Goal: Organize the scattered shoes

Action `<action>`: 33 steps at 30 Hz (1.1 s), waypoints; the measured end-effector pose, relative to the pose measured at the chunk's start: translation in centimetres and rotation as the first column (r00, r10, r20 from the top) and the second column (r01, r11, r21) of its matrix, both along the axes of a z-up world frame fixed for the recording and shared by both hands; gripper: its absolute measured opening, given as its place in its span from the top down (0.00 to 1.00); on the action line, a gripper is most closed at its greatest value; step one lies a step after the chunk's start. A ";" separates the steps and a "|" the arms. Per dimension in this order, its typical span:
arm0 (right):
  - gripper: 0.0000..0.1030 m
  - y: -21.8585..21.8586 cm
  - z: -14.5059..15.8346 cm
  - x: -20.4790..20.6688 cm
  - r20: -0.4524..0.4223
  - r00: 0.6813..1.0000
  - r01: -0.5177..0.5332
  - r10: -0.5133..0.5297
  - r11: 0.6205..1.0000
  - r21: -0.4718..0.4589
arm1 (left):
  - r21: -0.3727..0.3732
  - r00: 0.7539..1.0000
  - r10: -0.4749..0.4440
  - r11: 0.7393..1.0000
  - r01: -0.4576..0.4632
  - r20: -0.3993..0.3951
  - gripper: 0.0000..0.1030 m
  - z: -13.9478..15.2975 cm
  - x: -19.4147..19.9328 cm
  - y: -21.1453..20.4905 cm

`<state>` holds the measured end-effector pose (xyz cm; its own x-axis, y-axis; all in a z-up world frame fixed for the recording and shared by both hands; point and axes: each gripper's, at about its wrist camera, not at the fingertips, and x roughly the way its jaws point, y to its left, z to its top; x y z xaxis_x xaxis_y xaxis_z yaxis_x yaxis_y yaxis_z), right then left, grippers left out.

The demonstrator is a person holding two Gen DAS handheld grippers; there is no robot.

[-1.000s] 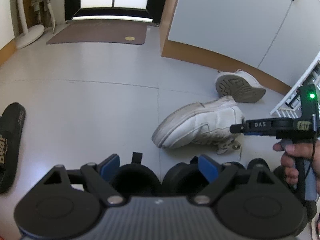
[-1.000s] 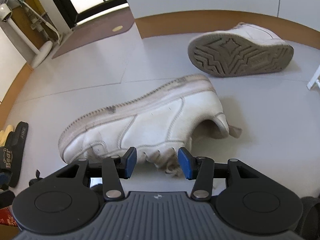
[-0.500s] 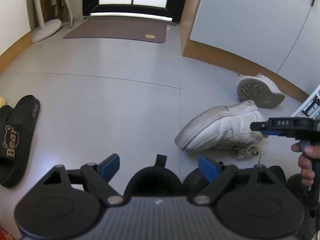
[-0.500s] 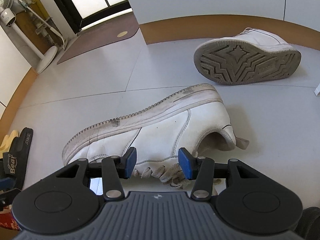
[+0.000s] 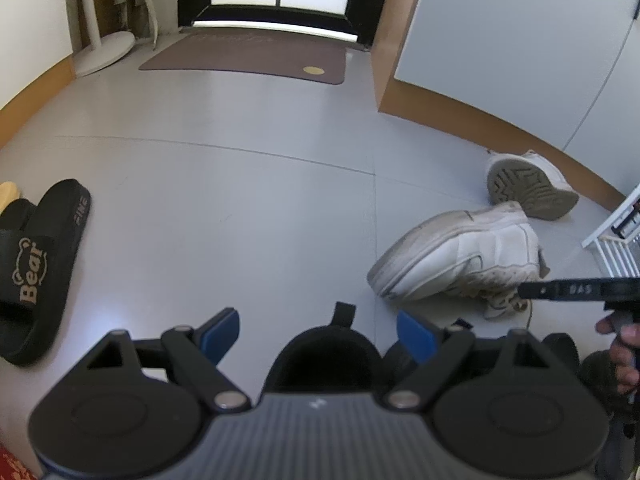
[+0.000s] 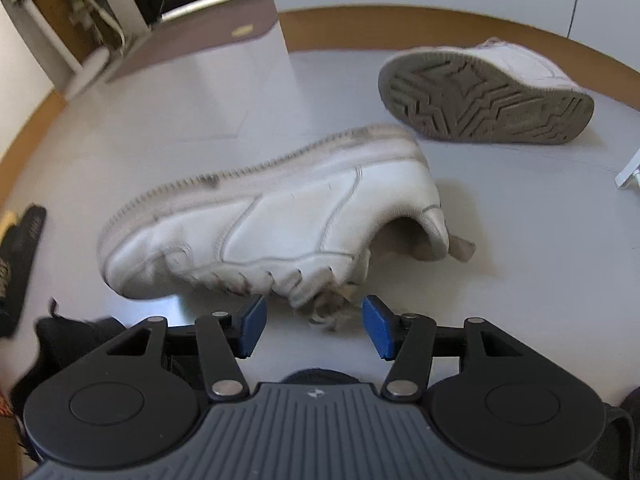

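The white sneaker [image 6: 272, 224] lies tipped on its side on the grey floor [image 6: 520, 260], in the middle of the right wrist view. Its laces [image 6: 332, 308] spill out toward the bottom of the frame. The right tool [image 6: 314, 326] sits low in that view, just in front of the laces. Its blue pads [image 6: 254, 320] are moving apart, and nothing is pinched between them yet; only the lace ends lie in the gap.

A second white sneaker [image 6: 488, 96] lies at the upper right, also on its side, with its grey sole facing us. It is near the first one but not touching it.

In the left wrist view, the left tool [image 5: 318, 334] is at the bottom, spread wide and holding nothing. A dark shoe [image 5: 326, 360] shows just under it. A black slipper [image 5: 38, 268] with "Bear" on it rests at the left edge, well apart from the sneakers. A white rack [image 5: 616, 240] peeks in at the right edge, and a brown mat [image 5: 248, 56] lies at the top by the door.

The job looks barely started. The shoes are all over the floor, none lined up. Both sneakers and the slipper have yet to be picked up and put in order.
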<state>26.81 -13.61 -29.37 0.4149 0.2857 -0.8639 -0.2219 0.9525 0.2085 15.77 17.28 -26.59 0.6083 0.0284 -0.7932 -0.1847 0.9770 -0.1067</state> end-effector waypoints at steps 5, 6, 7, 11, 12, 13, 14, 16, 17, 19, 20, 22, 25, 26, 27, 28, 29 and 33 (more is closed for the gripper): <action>0.44 0.0 -0.9 1.0 -0.017 1.000 0.019 -0.018 0.999 0.045 | -0.002 1.000 0.001 1.000 -0.001 -0.011 0.15 -0.3 -0.1 0.3; 0.46 -0.3 -1.1 1.0 -0.024 0.999 0.027 -0.025 0.996 0.083 | -0.004 1.000 0.001 1.000 -0.001 -0.014 0.15 -0.3 -0.1 0.3; 0.48 -0.5 -1.5 1.0 -0.035 0.999 0.030 -0.026 0.993 0.116 | -0.008 1.000 0.001 1.000 -0.001 -0.016 0.15 -0.4 -0.1 0.4; 0.80 -0.6 -2.2 0.8 -0.032 0.999 0.014 -0.009 0.985 0.173 | -0.004 1.000 -0.009 1.000 0.009 -0.021 0.15 -0.5 -0.2 0.2; 0.86 -0.4 -1.9 0.7 0.003 1.000 -0.008 0.008 0.986 0.164 | -0.005 1.000 -0.011 1.000 0.011 -0.022 0.15 -0.5 -0.2 0.1; 0.90 -0.2 -1.8 0.6 0.017 1.000 -0.019 0.017 0.987 0.161 | -0.006 1.000 -0.012 1.000 0.011 -0.022 0.15 -0.5 -0.2 0.1; 0.90 -0.1 -1.6 0.5 0.033 0.999 -0.031 0.026 0.986 0.161 | -0.006 1.000 -0.012 1.000 0.012 -0.023 0.15 -0.5 -0.2 0.1; 0.97 -0.1 -1.3 0.3 0.057 0.998 -0.043 0.034 0.987 0.155 | -0.006 1.000 -0.012 1.000 0.011 -0.023 0.15 -0.5 -0.3 0.1; 0.97 0.0 -1.1 0.3 0.063 0.997 -0.045 0.036 0.987 0.151 | -0.006 1.000 -0.011 1.000 0.011 -0.023 0.15 -0.5 -0.4 0.1; 0.98 -0.3 -0.8 0.0 0.080 0.996 -0.048 0.037 0.989 0.139 | -0.008 1.000 -0.008 1.000 0.008 -0.024 0.15 -0.5 -0.4 0.1; 0.98 -0.5 -0.5 -0.2 0.092 0.995 -0.051 0.039 0.990 0.135 | -0.009 1.000 -0.008 1.000 0.007 -0.025 0.15 -0.5 -0.5 0.1; 0.99 -0.9 0.0 -0.4 0.114 0.992 -0.061 0.046 0.990 0.131 | -0.010 1.000 -0.007 1.000 0.007 -0.026 0.15 -0.5 -0.5 0.0; 0.99 -1.3 0.8 -0.4 0.141 0.989 -0.070 0.052 0.989 0.129 | -0.010 1.000 -0.009 1.000 0.009 -0.026 0.15 -0.5 -0.4 -0.1; 0.99 -1.3 1.1 -0.3 0.152 0.987 -0.070 0.050 0.989 0.130 | -0.010 1.000 -0.010 1.000 0.010 -0.025 0.15 -0.5 -0.3 -0.1; 0.99 -1.4 1.2 -0.2 0.156 0.987 -0.070 0.049 0.989 0.130 | -0.009 1.000 -0.011 1.000 0.011 -0.024 0.15 -0.5 -0.3 -0.1; 0.99 -1.6 1.6 0.0 0.166 0.985 -0.066 0.044 0.989 0.132 | -0.009 1.000 -0.013 1.000 0.012 -0.023 0.15 -0.5 -0.3 -0.2; 0.99 -1.7 2.0 0.1 0.177 0.983 -0.064 0.040 0.989 0.134 | -0.009 1.000 -0.013 1.000 0.013 -0.023 0.15 -0.5 -0.3 -0.2; 0.99 -2.1 3.7 0.4 0.222 0.975 -0.061 0.031 0.990 0.129 | -0.006 1.000 -0.014 1.000 0.014 -0.025 0.15 -0.6 -0.2 -0.2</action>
